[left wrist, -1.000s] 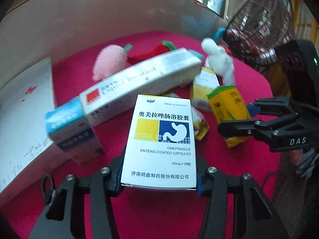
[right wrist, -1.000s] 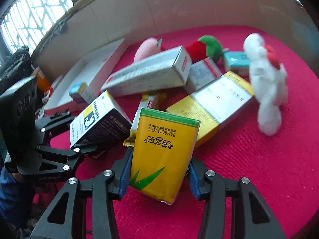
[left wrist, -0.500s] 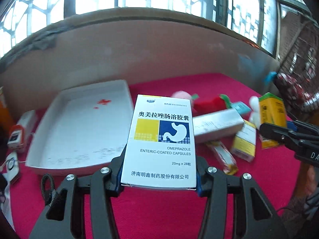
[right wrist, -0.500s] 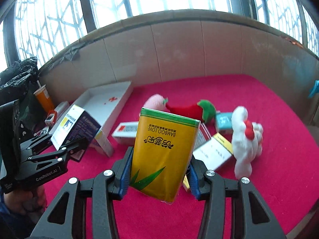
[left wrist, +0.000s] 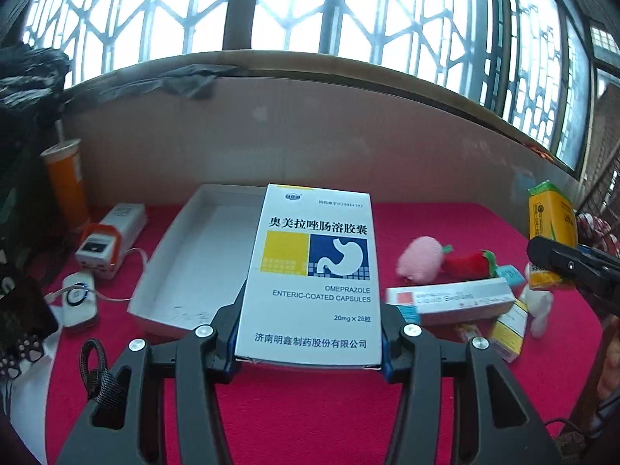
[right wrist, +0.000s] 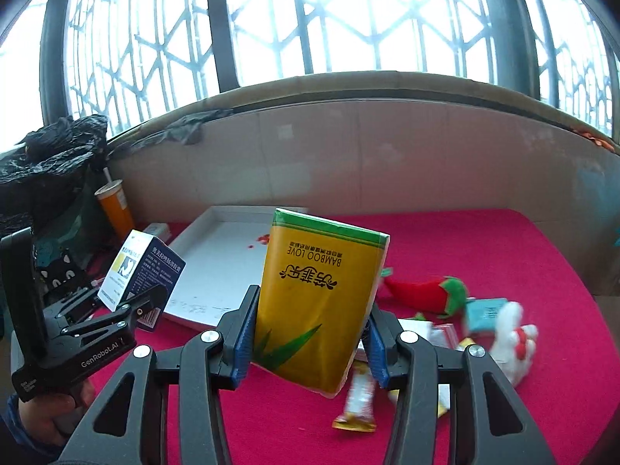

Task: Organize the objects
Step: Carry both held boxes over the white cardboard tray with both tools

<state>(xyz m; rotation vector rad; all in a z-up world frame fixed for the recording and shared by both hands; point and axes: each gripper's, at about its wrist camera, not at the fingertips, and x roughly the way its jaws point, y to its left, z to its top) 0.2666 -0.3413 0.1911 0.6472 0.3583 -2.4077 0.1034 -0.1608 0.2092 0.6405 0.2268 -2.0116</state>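
While both claws are raised above the red tablecloth (left wrist: pixel 310 407), each is seen pinching a package. The left gripper (left wrist: pixel 309 343) is closed on the omeprazole box (left wrist: pixel 312 271), which is gripped by its lower side edges and held upright, its printed face turned toward the camera. The right gripper (right wrist: pixel 310 343) is clamped on the yellow tissue pack (right wrist: pixel 316 302), which is held slightly tilted with its lettering upside down.

Behind the omeprazole box, a white tray (left wrist: pixel 193 255) is seen lying on the cloth against the beige wall panel (left wrist: pixel 310 135); a few red marks are visible on its floor in the right wrist view. To the left of the tray, a white and orange device (left wrist: pixel 106 240), a small white gadget (left wrist: pixel 79 298) with a cable, and an orange cup (left wrist: pixel 68 182) with a straw are found.

To the right, well apart from the tray, a loose heap is spread out: a pink plush (left wrist: pixel 420 257), a red chilli plush (left wrist: pixel 471 265), a long white box (left wrist: pixel 449 300), a teal box (right wrist: pixel 484 312), a white plush figure (right wrist: pixel 511 339) and a small yellow-and-white box (left wrist: pixel 507 329). A blurred sachet (right wrist: pixel 358 399) is seen just below the tissue pack. Barred windows (right wrist: pixel 310 19) are visible above the wall panel.
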